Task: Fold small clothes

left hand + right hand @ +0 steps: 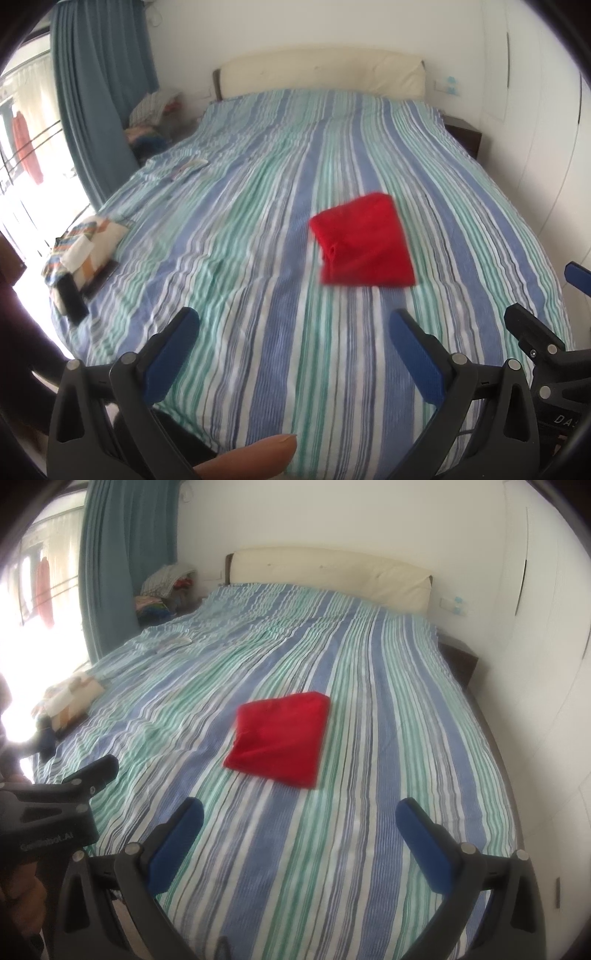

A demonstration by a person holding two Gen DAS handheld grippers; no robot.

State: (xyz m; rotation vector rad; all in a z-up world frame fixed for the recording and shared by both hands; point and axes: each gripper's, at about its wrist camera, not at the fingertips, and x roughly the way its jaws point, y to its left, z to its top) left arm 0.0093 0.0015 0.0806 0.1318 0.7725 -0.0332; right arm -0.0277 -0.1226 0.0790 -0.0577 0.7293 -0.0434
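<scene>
Both grippers (293, 325) (299, 814) agape above bed (258, 258)

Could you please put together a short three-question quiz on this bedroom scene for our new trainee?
1. True or false: the left gripper is shut on the red garment.
2. Where does the red garment lie? A) on the striped bedspread B) on the floor C) in the right gripper
3. Fill in: both grippers have their jaws ____.

Key: 1 false; 2 A; 3 open.
</scene>
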